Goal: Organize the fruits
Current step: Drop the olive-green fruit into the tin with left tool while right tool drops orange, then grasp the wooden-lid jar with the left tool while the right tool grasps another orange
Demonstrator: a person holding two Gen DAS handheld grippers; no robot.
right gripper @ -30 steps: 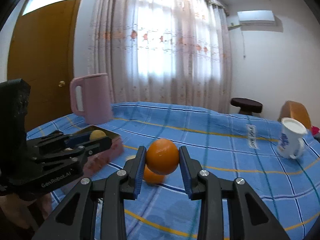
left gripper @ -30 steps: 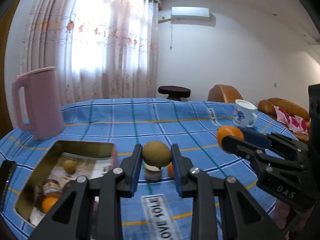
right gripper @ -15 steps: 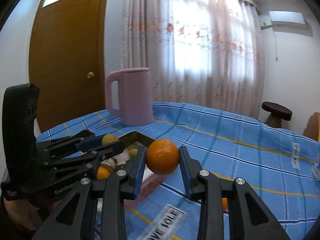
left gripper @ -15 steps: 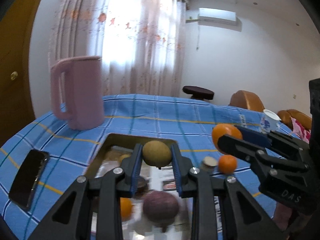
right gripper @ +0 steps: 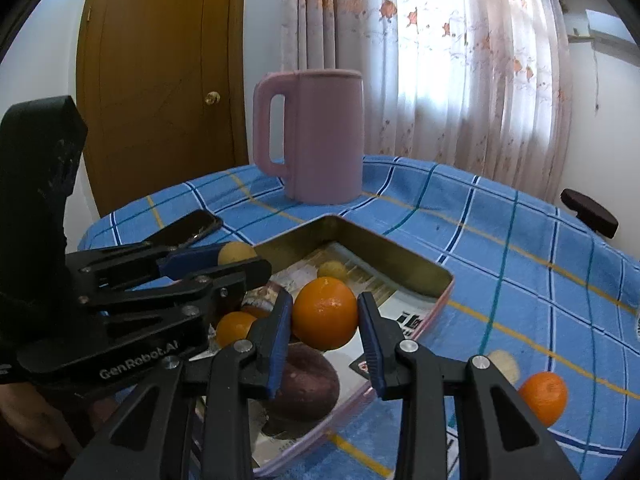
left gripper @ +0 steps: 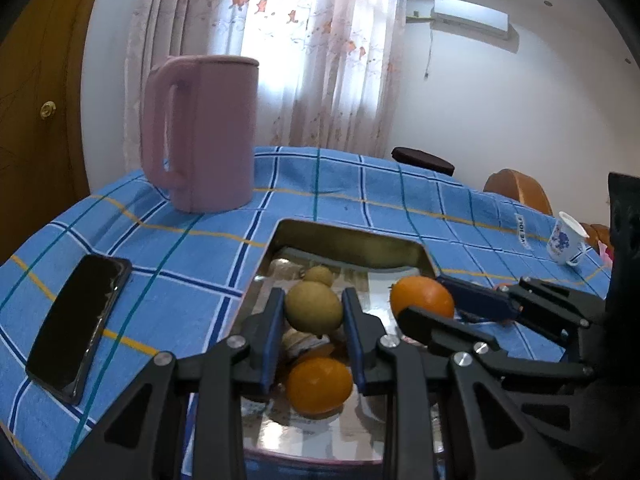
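My left gripper (left gripper: 313, 310) is shut on a yellow-green round fruit (left gripper: 314, 307) and holds it over the open metal tin (left gripper: 348, 240). My right gripper (right gripper: 323, 316) is shut on an orange (right gripper: 325, 313), also above the tin (right gripper: 400, 250); it shows in the left wrist view (left gripper: 422, 298) too. In the tin lie a small orange (left gripper: 319, 384), a small yellow fruit (left gripper: 319, 275) and a dark purple fruit (right gripper: 306, 384). Another orange (right gripper: 543, 398) and a pale round piece (right gripper: 503, 362) lie on the blue checked cloth right of the tin.
A tall pink jug (left gripper: 202, 132) stands behind the tin. A black phone (left gripper: 80, 320) lies on the cloth to the left. A white mug with a blue pattern (left gripper: 568, 238) stands at the far right. A dark stool (left gripper: 422, 160) and a wooden door (right gripper: 160, 80) are beyond the table.
Both grippers have swung left and come down over the tin, each still holding its fruit. The jug and tin now appear closer.
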